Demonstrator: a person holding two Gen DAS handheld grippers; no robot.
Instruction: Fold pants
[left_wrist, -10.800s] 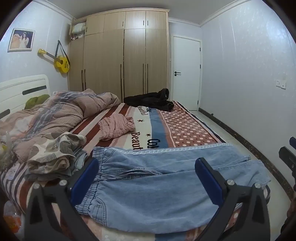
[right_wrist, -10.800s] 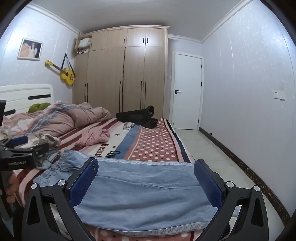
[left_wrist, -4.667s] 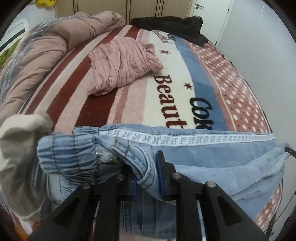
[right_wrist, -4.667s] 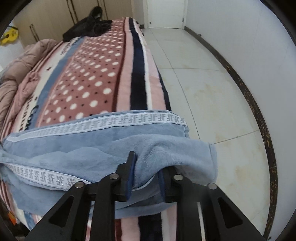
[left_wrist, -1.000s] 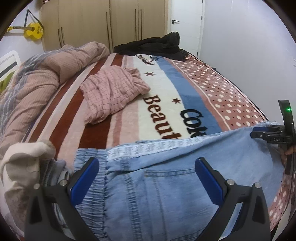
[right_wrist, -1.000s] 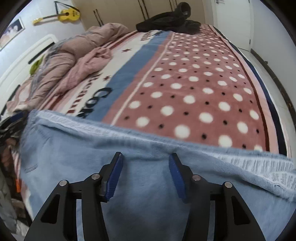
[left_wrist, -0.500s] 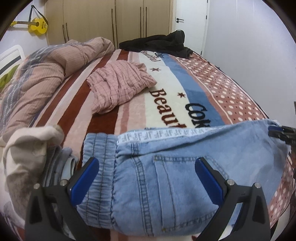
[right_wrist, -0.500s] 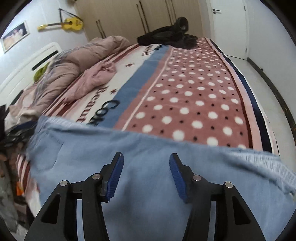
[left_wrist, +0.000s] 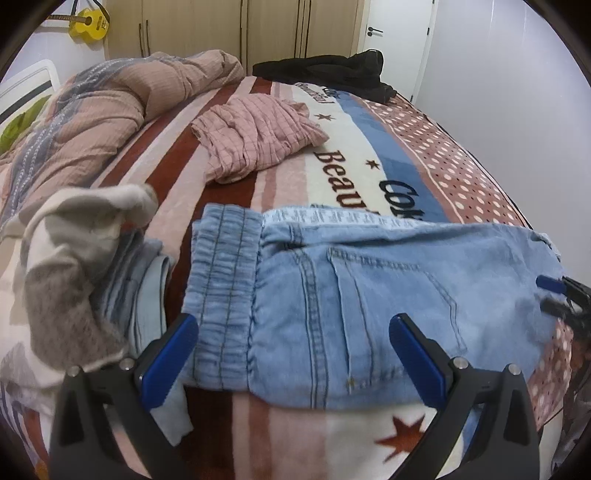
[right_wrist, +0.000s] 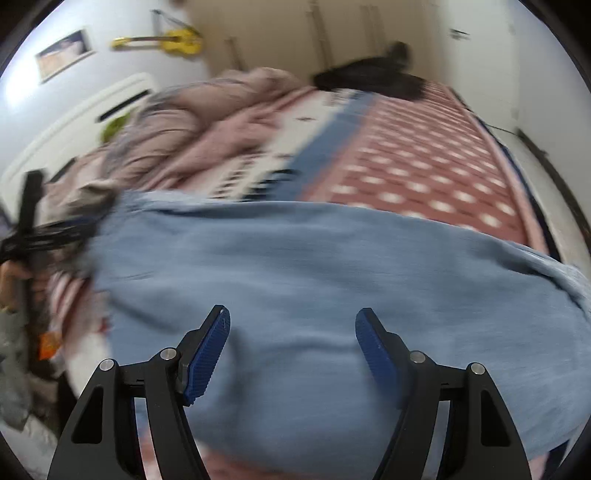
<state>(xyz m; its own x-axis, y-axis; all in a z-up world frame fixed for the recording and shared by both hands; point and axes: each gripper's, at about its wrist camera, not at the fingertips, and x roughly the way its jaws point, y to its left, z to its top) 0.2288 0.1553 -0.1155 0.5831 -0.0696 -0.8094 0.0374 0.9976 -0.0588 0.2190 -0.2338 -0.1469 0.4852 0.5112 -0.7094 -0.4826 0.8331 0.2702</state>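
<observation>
Left gripper (left_wrist: 295, 332) spread wide and empty, hovering low over the waistband end of the pants (left_wrist: 369, 295); right gripper (right_wrist: 291, 325) parted about halfway, also holding nothing, poised above the plain leg cloth (right_wrist: 314, 277), though that view is smeared with motion. Pants lying flat across the near part of the bed (left_wrist: 295, 424), apparently folded lengthwise already, elastic waistband (left_wrist: 221, 288) to the left, back pocket (left_wrist: 388, 295) facing up, patterned side stripe (left_wrist: 332, 218) along the far edge. Probably time for a crosswise fold: best done by pinching both layers at 1 end, each gripper near a corner, lifting only enough to clear the cloth, carrying that end over to meet the other with edges squared, then letting go once flat. Worth checking that the bite takes both layers, since a single layer would drag the stack askew. Little slack on the left, where a grey and cream heap of clothes (left_wrist: 74, 258) lies just beside the waistband; right end close to the bed's side edge, with floor beyond. Further out, open blanket as far as a crumpled pink checked garment (left_wrist: 258, 136), then a bunched duvet (left_wrist: 110, 99) and a black jacket (left_wrist: 332, 70) near the wardrobe (left_wrist: 277, 29).
</observation>
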